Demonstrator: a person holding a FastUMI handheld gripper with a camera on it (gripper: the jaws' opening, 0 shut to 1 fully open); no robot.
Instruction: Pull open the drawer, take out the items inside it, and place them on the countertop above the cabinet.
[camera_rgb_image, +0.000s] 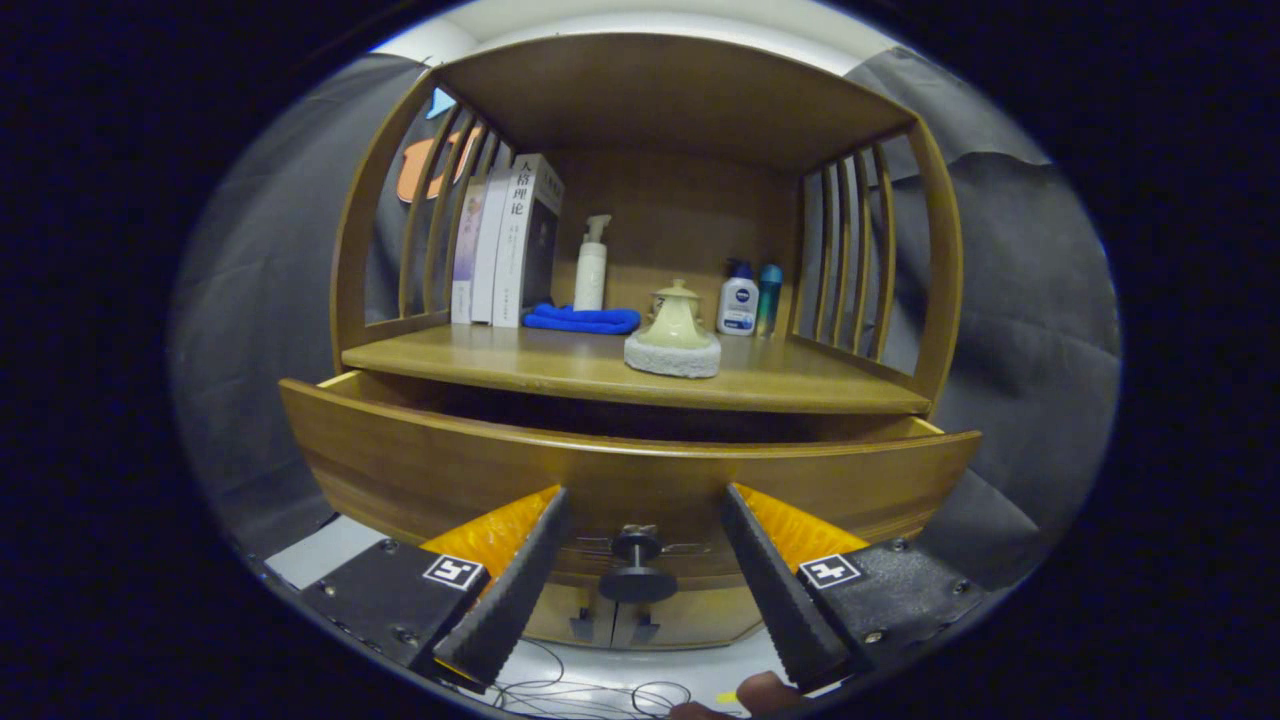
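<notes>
While drawer stands part-open: noted with fingers spread and nothing held.
Gripper (640, 505): wide apart, empty; both fingers flank the knob without touching it, probably freed because the pull seems far enough along.
Knob (637, 570): small dark round pull at mid-front of the drawer, between the fingers and well clear of both pads.
Drawer (420, 470): front panel drawn forward of the cabinet body, a dark gap showing between its top edge and the countertop; contents hidden behind the panel, cannot tell what lies inside.
Countertop (560, 370): wooden shelf surface directly above the drawer; bare strip along the front edge, a likely landing place for items.
Lidded jar (673, 318): on a pale mat near the front centre of the countertop; placements should keep off it.
Blue cloth (581, 319): folded, further back, beside the books (505, 245).
Bottles (737, 300): against the back wall, clear of the working edge.
Step judged: opening about done; next calls for lifting over the panel to look down into the drawer.
Risk: gap may be too narrow to reach in.
</notes>
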